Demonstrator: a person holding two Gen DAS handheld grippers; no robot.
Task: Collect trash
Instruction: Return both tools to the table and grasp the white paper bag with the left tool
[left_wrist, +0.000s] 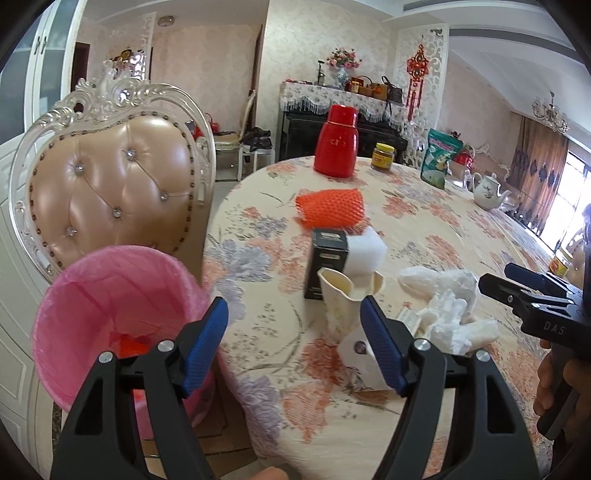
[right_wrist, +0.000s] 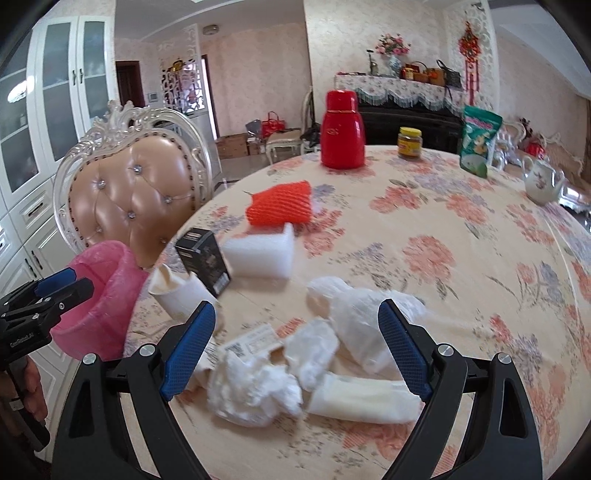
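Note:
A pink-lined trash bin (left_wrist: 110, 317) stands beside the round floral table (left_wrist: 424, 229), with red scraps inside; it also shows in the right wrist view (right_wrist: 99, 295). My left gripper (left_wrist: 293, 332) is open and empty over the table edge, just before a cream paper cup (left_wrist: 343, 295) lying on its side. My right gripper (right_wrist: 297, 339) is open and empty above crumpled white tissues and wrappers (right_wrist: 295, 373). A black box (right_wrist: 205, 260), a white foam block (right_wrist: 264, 254) and an orange foam net (right_wrist: 280, 203) lie farther back.
An ornate padded chair (left_wrist: 110, 192) stands behind the bin. A red thermos (left_wrist: 338, 142), a jar (left_wrist: 382, 156), a green pouch (left_wrist: 441, 157) and a teapot (left_wrist: 489, 190) stand at the table's far side.

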